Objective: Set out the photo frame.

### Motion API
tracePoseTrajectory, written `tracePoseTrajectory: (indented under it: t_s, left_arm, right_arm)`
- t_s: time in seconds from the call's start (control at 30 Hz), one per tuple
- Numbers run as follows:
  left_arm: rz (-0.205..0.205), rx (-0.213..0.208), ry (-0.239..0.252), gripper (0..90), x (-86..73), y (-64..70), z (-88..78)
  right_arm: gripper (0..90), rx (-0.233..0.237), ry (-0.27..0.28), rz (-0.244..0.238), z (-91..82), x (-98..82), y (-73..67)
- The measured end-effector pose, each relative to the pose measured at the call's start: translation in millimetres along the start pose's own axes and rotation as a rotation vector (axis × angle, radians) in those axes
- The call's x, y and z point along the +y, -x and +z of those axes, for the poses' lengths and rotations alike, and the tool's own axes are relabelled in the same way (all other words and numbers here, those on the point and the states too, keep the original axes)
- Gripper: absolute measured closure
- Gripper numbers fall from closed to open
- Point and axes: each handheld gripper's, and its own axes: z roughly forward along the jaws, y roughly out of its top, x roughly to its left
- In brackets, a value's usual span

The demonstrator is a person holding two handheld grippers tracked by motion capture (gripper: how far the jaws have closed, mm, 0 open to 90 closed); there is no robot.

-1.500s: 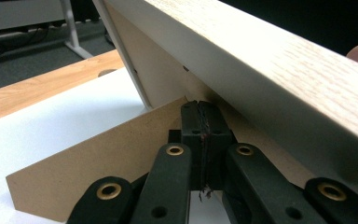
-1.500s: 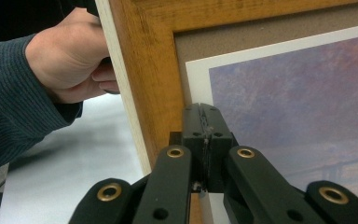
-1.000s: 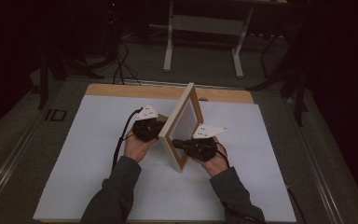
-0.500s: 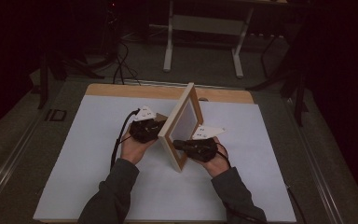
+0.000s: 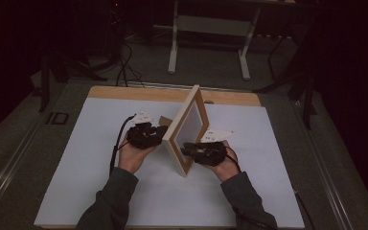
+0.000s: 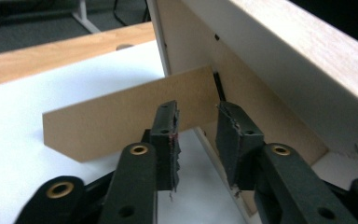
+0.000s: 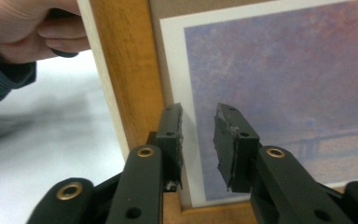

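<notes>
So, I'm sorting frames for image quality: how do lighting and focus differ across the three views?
High view: dim, room behind nearly black, white table mat the brightest area. Left gripper view: brighter, frame's back stand fairly sharp, near jaws soft. Right gripper view: picture frame very close, print slightly blurred, no strong glare.

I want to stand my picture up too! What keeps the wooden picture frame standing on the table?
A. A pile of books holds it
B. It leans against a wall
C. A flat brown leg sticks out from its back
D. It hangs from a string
C: the left gripper view shows a flat brown stand leg reaching from the back of the picture frame down to the white table.
</notes>
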Motion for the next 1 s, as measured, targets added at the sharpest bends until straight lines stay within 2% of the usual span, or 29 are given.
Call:
tracePoseTrajectory:
  t_s: [0.03,0.13,0.17,0.67,0.8,1.0]
  left_arm:
    - [-0.016,-0.001,-0.006,67.8,-0.9,-0.4,-0.8]
    - [-0.02,0.0,-0.007,66.1,-1.4,-0.6,-1.2]
    - [-0.032,0.005,-0.009,64.3,-3.5,-0.9,-5.1]
    - [-0.018,0.052,-0.02,58.7,-18.4,4.6,-28.6]
    - [-0.017,0.056,-0.001,58.5,-26.3,10.3,-37.5]
    - [-0.018,0.043,-0.001,57.8,-33.7,18.8,-45.2]
  right_arm:
    - [69.6,-0.002,-0.003,0.001,-0.4,-0.3,0.7]
    - [68.7,-0.003,-0.007,0.006,-1.4,-0.7,1.8]
    - [66.5,-0.006,-0.011,0.008,-2.6,-1.1,3.5]
    - [61.0,-0.035,-0.016,0.039,-11.9,-4.1,15.4]
    - [60.6,-0.044,-0.014,0.044,-14.1,-4.9,19.1]
    - [60.0,-0.055,-0.019,0.055,-14.2,-8.1,23.2]
